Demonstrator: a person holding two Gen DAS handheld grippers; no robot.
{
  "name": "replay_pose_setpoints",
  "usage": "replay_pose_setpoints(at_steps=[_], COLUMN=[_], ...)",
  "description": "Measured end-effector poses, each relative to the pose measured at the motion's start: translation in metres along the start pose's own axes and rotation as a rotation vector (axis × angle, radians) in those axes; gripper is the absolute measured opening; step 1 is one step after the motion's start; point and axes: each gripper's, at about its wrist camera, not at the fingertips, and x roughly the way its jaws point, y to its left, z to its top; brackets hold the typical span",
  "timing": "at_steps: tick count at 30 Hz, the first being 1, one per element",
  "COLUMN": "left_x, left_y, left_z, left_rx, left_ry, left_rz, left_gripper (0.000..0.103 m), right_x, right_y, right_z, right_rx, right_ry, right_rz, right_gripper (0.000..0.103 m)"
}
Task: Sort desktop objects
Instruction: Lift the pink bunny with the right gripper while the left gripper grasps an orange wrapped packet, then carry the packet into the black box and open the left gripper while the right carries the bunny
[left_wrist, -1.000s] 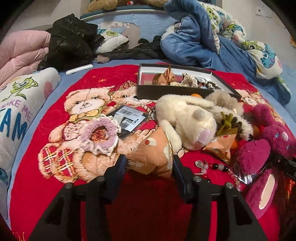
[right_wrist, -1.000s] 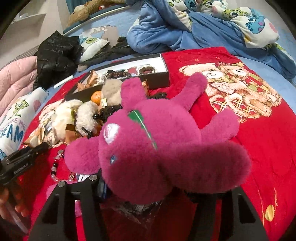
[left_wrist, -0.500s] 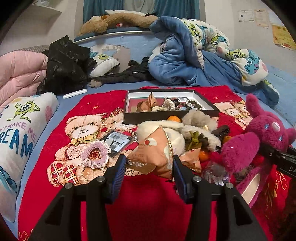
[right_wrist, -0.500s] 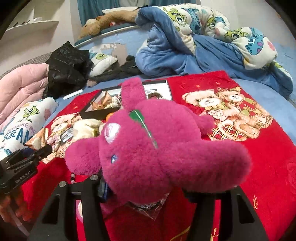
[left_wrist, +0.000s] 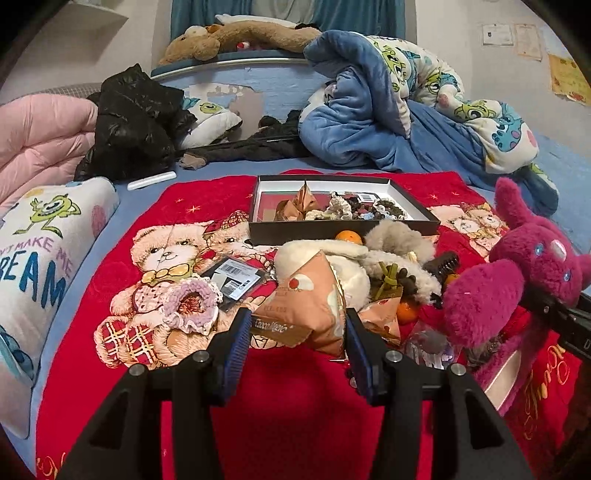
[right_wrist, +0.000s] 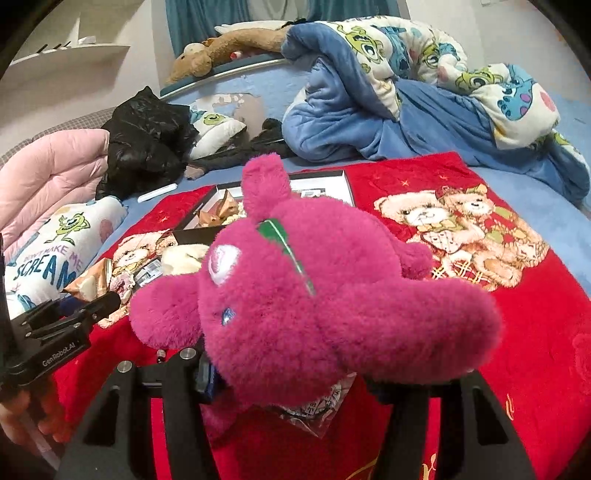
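My left gripper (left_wrist: 293, 332) is shut on a peach triangular snack packet (left_wrist: 308, 308) and holds it above the red bear blanket (left_wrist: 177, 206). My right gripper (right_wrist: 291, 369) is shut on a magenta plush bear (right_wrist: 314, 295), lifted off the blanket; the bear hides its fingertips. The bear also shows at the right of the left wrist view (left_wrist: 517, 273). A black box (left_wrist: 343, 206) with several small items lies behind a pile: a cream plush (left_wrist: 332, 258), a grey fluffy thing (left_wrist: 399, 236), oranges (left_wrist: 349, 236), a lilac scrunchie (left_wrist: 192, 302), a barcode card (left_wrist: 236, 277).
A Monsters pillow (left_wrist: 40, 251) lies left, a pink quilt (left_wrist: 40, 147) and black jacket (left_wrist: 136, 122) behind it. A blue blanket heap (left_wrist: 406, 110) lies at the back right. The left gripper shows in the right wrist view (right_wrist: 62, 328).
Both grippers have lifted and drawn back with their loads. The magenta bear rose off the pile; the packet rose from the blanket. More of the bed's far side now shows.
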Motion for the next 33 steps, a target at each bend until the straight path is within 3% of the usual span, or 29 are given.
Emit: replay_pose_setpoints(at_steps=[7,11,17,24,30,33], left_x=[-0.001,0.006,0.027,0.083,0.149,0.179], left_y=[-0.001,-0.002,0.000,-0.009,-0.023,-0.024], left_z=[0.013,0.022,0.055,0.108,0.139,0.153], left_rx=[0.004,-0.010,-0.031,-0.004,0.045,0.047], left_ry=[0.017,0.043,0.030,0.037,0.100,0.112], left_rz=[0.000,-0.055,-0.060,-0.058,-0.077,-0.052], left_gripper=[0.051,0.051,0.051,0.051,0.051,0.051], right_x=[-0.004,0.001,0.019,0.057,0.114,0.145], right_y=[0.013,0.015,0.011,0.004,-0.004,-0.007], right_z=[0.009,0.022,0.050,0.097,0.137,0.158], right_rx=[-0.008,0.015,0.034,0.038,0.063,0.057], right_ry=[-0.013,-0.012,-0.015,-0.038,-0.024,-0.015], right_rz=[-0.006,0.000,-0.004,-0.005,0.005,0.003], right_gripper=[0.057,0.057,0.057,0.057,0.057,0.057])
